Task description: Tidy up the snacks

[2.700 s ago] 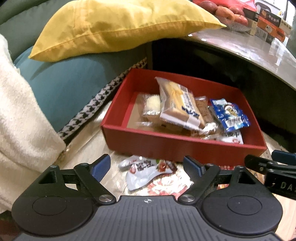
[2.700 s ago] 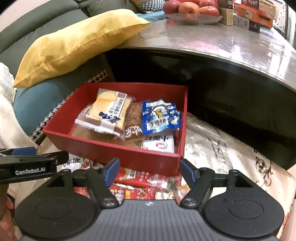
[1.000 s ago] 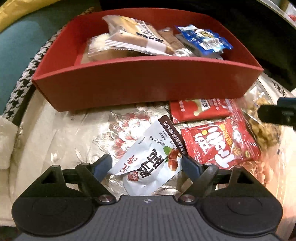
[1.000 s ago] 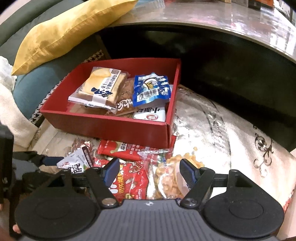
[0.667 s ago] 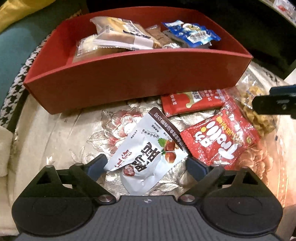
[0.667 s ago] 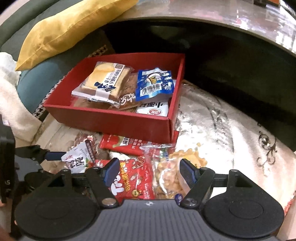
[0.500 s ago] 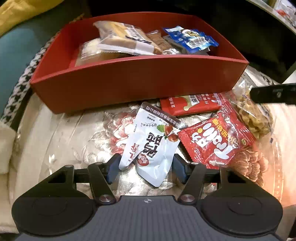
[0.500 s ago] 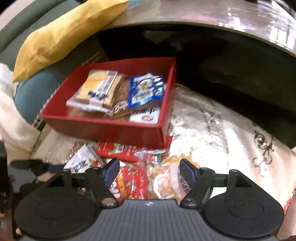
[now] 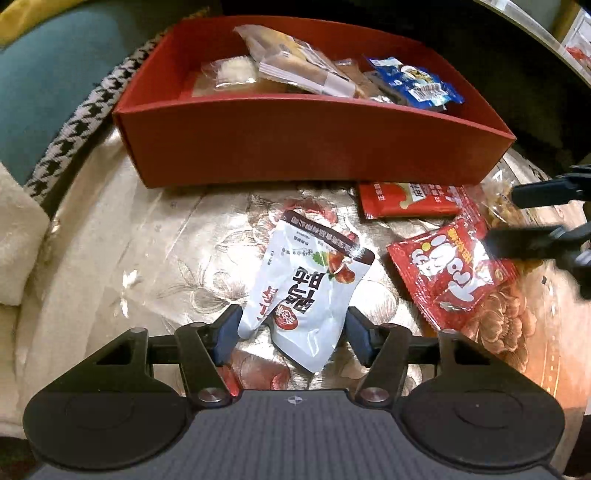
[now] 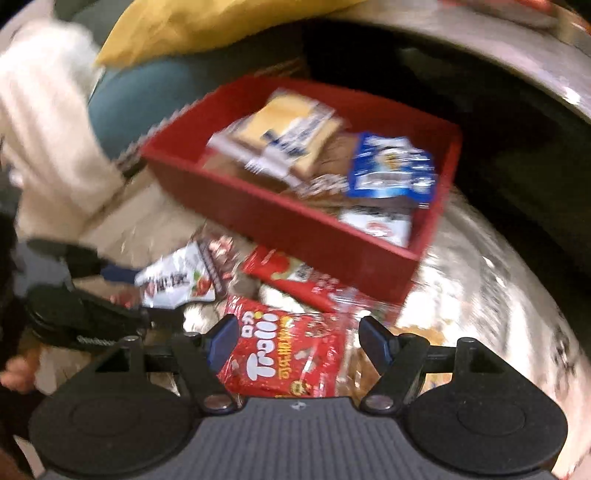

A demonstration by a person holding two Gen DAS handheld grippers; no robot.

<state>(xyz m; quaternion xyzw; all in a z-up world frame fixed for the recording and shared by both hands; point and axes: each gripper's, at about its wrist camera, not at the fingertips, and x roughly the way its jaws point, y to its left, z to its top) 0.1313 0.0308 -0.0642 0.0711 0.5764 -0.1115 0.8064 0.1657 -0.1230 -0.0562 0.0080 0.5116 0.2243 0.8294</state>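
A red box point(image 9: 303, 147) holds several snack packets, seen too in the right wrist view point(image 10: 258, 206). My left gripper point(image 9: 291, 328) is shut on a white date-snack pouch point(image 9: 306, 291) whose near end bulges between the blue pads; the pouch also shows in the right wrist view point(image 10: 177, 277). My right gripper point(image 10: 295, 336) is open over a red Trolli packet point(image 10: 288, 358), which also shows in the left wrist view point(image 9: 450, 269). A flat red packet point(image 9: 410, 199) lies by the box front. A clear bag of yellow snacks point(image 9: 506, 203) lies to the right.
A gold floral cloth point(image 9: 147, 258) covers the surface. A teal cushion with houndstooth trim point(image 9: 55, 92) and a cream blanket point(image 10: 48, 129) lie to the left. A yellow pillow point(image 10: 207, 26) and a dark table edge point(image 10: 480, 55) stand behind the box.
My left gripper has closed its fingers onto the white pouch and the pouch has crumpled and lifted. My right gripper has swung left and down over the Trolli packet, with motion blur.
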